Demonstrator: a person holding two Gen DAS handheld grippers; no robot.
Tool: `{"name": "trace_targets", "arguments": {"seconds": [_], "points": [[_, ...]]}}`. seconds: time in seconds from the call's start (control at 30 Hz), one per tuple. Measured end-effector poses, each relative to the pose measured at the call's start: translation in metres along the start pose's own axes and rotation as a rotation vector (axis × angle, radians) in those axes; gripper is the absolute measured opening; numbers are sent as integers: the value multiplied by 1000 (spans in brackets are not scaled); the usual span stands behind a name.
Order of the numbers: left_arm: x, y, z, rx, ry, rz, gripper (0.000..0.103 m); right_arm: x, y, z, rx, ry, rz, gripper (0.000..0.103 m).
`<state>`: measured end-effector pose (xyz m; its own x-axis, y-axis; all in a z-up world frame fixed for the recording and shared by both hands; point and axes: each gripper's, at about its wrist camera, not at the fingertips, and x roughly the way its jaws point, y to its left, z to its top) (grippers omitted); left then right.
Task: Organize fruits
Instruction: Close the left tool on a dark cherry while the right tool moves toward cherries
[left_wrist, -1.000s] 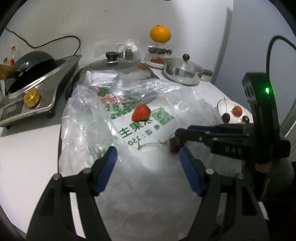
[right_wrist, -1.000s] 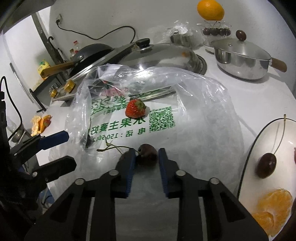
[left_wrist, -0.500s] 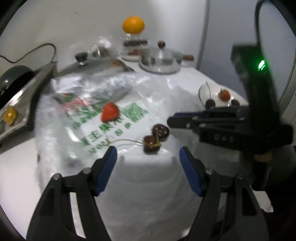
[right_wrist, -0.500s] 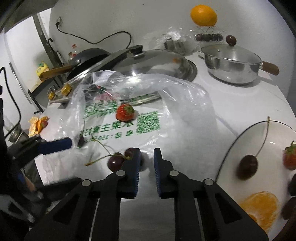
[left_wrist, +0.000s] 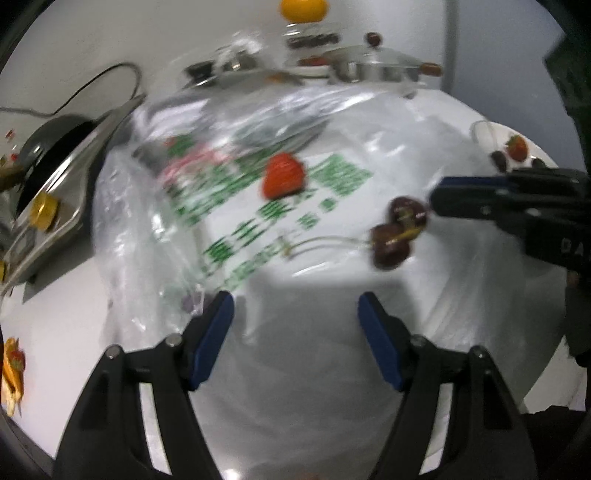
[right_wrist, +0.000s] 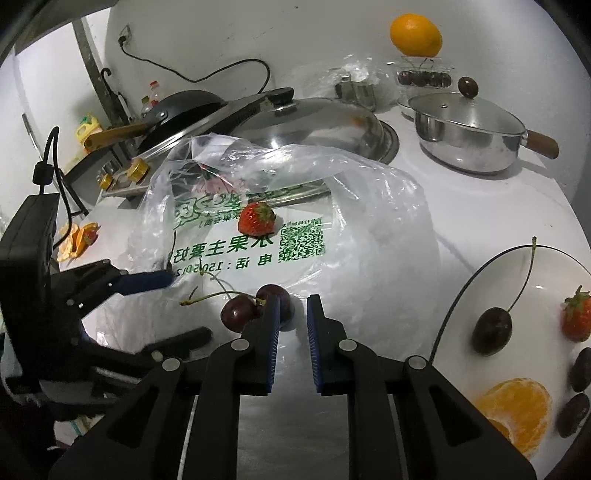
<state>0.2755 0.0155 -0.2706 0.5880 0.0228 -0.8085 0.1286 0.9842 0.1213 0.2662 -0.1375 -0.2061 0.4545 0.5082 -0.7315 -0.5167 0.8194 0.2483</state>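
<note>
While some fruit already lies on the white round plate (right_wrist: 546, 280) at the right, namely a dark cherry with a long stem (right_wrist: 492, 330), a red strawberry (right_wrist: 575, 320), an orange segment (right_wrist: 517, 410) and a few dark pieces, the task looks only partly done. A second red strawberry with green leaves (right_wrist: 256, 218) and a pair of dark red cherries joined at their stems (right_wrist: 255, 306) lie on the crumpled clear plastic bag with green printing (right_wrist: 332, 236), which is spread on the white tabletop (right_wrist: 480, 206). They are left to be moved, I think.

The right tool (right_wrist: 292, 314) has its jaws at a narrow gap and holds nothing; the cherry pair lies just to the left of its left finger, partly hidden behind it. The left tool (left_wrist: 295, 321) is wide open and empty above the bag, near the bag's edge.

One second ago the right tool was closed on a cherry. Half a second ago its jaws were already apart and the cherries lay on the bag, and now the gap is a little wider. The left tool's view has swung and is blurred, but its jaws are open as before.
</note>
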Motion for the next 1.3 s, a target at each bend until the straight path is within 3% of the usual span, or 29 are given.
{"name": "trace_targets", "arguments": {"seconds": [0.1, 0.47, 0.6, 0.83, 1.03, 1.13, 1.27, 1.3], "points": [[-4, 13, -5, -25, 13, 46, 71, 2, 0, -2, -2, 4, -9, 16], [-12, 43, -9, -181, 1, 58, 71, 1, 2, -3, -21, 3, -3, 17], [-11, 53, -5, -236, -3, 100, 71, 3, 1, -3, -24, 5, 5, 17], [-1, 68, 0, -263, 7, 174, 71, 2, -4, -4, -13, -2, 12, 17], [9, 72, 3, -259, 14, 155, 71, 2, -6, -3, -11, -4, 12, 17], [12, 67, 2, -224, 16, 132, 65, 2, -6, -3, -8, -6, 10, 17], [11, 63, 3, -199, 10, 108, 44, 3, -5, -1, -14, -1, 3, 18], [10, 62, 2, -189, 11, 110, 43, 3, -4, -1, -14, 0, 1, 19]]}}
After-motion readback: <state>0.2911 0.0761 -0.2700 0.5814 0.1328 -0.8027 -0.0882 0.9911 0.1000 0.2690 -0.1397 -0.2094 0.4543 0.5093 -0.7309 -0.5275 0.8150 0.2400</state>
